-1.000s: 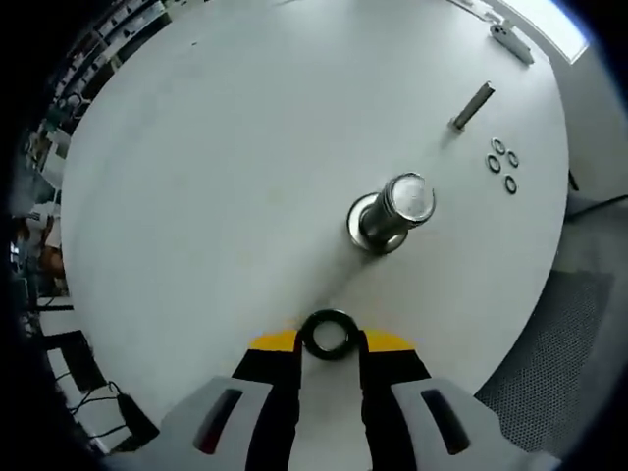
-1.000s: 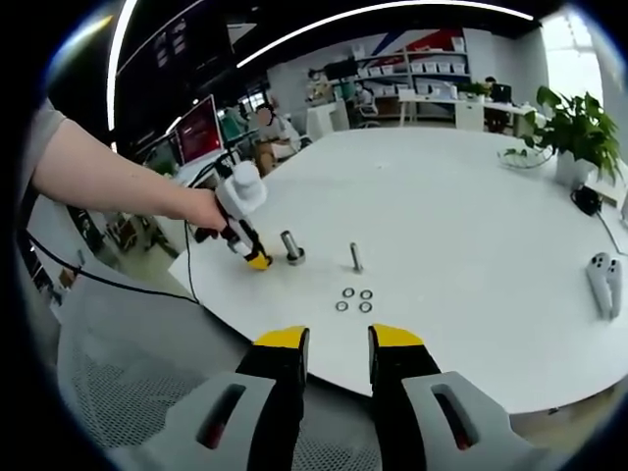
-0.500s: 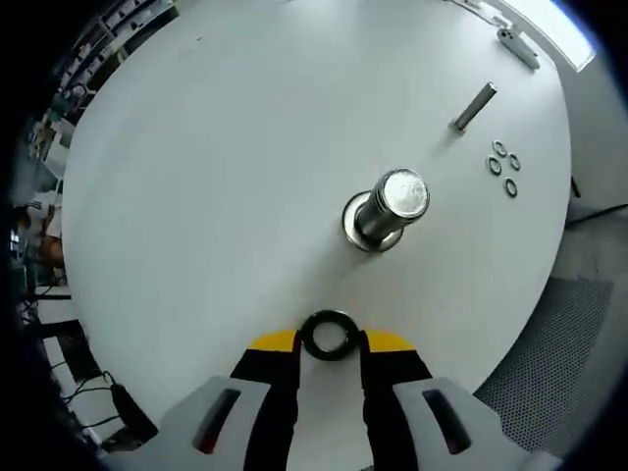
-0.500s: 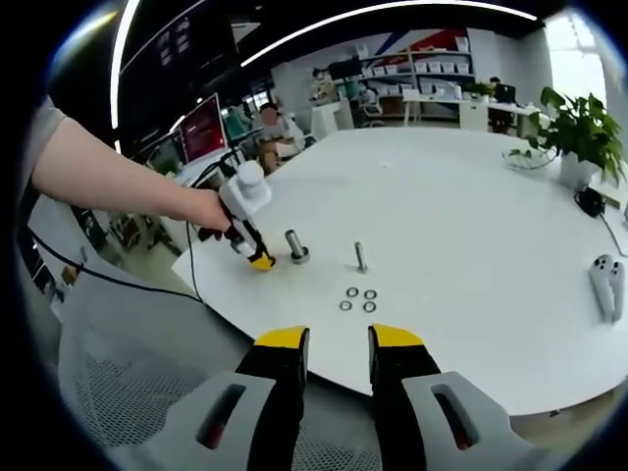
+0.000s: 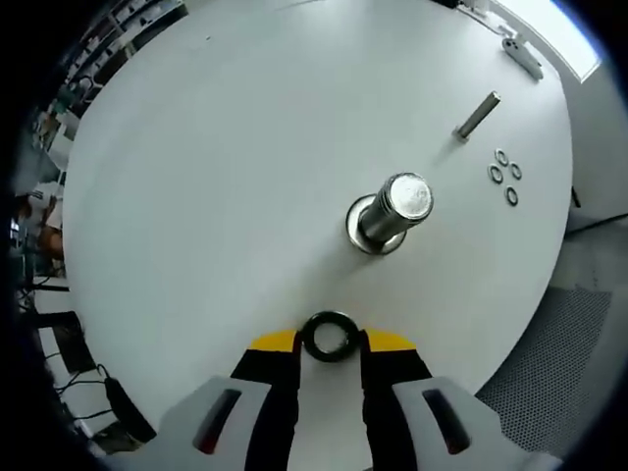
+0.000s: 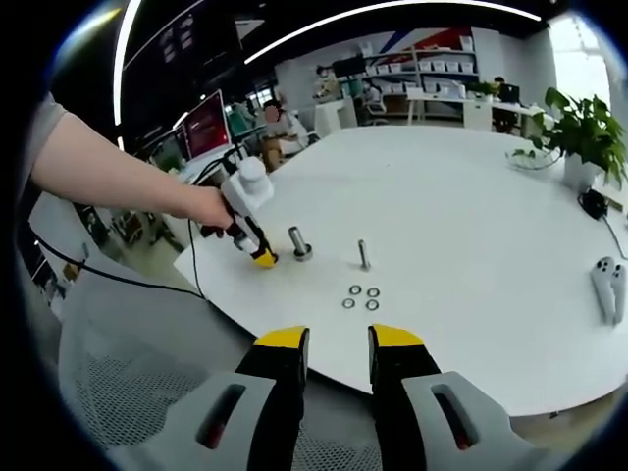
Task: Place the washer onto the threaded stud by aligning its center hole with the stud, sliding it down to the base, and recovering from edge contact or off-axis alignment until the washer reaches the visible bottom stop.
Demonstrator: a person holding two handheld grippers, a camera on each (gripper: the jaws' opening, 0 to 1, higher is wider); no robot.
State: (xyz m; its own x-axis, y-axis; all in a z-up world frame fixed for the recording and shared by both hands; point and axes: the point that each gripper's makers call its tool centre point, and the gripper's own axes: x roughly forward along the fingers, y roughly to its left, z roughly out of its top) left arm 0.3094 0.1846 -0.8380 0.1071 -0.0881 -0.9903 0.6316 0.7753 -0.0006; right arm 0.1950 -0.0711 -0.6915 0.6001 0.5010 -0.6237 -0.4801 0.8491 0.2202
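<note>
Little is changed since the earlier frames: the threaded stud (image 5: 390,212) is seen shifted only slightly in the left gripper view. A dark washer (image 5: 330,335) is pinched edgewise at the tips of the left hand-held gripper (image 5: 330,342), hole exposed, presumably for alignment, short of the stud on the counter (image 5: 216,177). The right hand-held gripper (image 6: 339,345) is held back, slightly parted, empty. Spare washers (image 6: 360,296) are laid nearby.

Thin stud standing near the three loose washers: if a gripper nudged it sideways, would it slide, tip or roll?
The thin stud stands upright, tall and narrow, on the white table, so a sideways nudge near its top would probably tip it rather than slide it. Being round, it would then likely roll on the smooth top, perhaps toward the washers. It looks like rigid metal, so bending seems unlikely.
</note>
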